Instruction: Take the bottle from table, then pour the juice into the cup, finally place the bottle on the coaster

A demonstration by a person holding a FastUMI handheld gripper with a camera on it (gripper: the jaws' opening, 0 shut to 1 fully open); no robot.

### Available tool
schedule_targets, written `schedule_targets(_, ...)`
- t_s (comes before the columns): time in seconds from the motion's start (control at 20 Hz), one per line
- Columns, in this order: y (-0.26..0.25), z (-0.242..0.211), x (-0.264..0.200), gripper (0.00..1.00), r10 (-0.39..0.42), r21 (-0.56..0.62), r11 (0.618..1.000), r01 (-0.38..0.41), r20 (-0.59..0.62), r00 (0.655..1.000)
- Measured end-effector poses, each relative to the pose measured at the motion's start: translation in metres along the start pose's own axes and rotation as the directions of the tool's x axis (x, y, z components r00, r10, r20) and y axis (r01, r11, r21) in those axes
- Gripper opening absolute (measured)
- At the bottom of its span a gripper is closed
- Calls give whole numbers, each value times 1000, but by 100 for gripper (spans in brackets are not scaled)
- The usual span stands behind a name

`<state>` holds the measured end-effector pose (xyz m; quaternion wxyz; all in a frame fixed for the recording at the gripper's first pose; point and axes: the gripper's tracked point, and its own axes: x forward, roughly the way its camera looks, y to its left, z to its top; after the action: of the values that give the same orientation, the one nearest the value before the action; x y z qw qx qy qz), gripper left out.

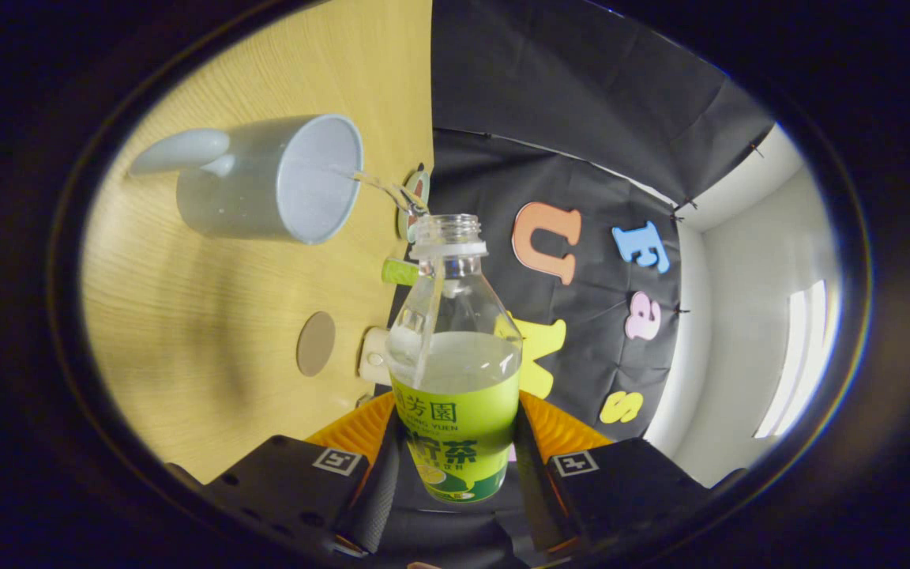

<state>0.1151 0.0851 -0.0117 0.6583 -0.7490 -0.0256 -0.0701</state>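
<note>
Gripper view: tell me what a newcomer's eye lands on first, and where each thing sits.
First, the open bottle with a green label, clamped between the gripper fingers and tilted so a thin stream of juice runs from its mouth. The stream lands in the pale cup beyond the fingers on the wooden table. Nearer the fingers, a round coaster lies on the table, with nothing on it.

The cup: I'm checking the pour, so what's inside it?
A thin stream runs from the bottle, clamped in the hand-held gripper, into the cup. Its pale inner wall shows; any pooled juice can't be made out.
</note>
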Motion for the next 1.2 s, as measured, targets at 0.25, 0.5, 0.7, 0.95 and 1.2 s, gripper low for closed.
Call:
schedule_targets(0.25,-6,0,4,73,-10,-20,1000,10,-1,1000)
schedule_targets(0.5,-11,1,3,73,-19,-37,999,19,0,1000)
schedule_targets(0.7,-13,2,2,73,-31,-55,998,31,2,1000)
schedule_targets(0.95,-17,4,2,73,-45,-83,995,45,4,999)
schedule_targets(1.2,-25,5,-2,73,-53,-106,993,54,6,999)
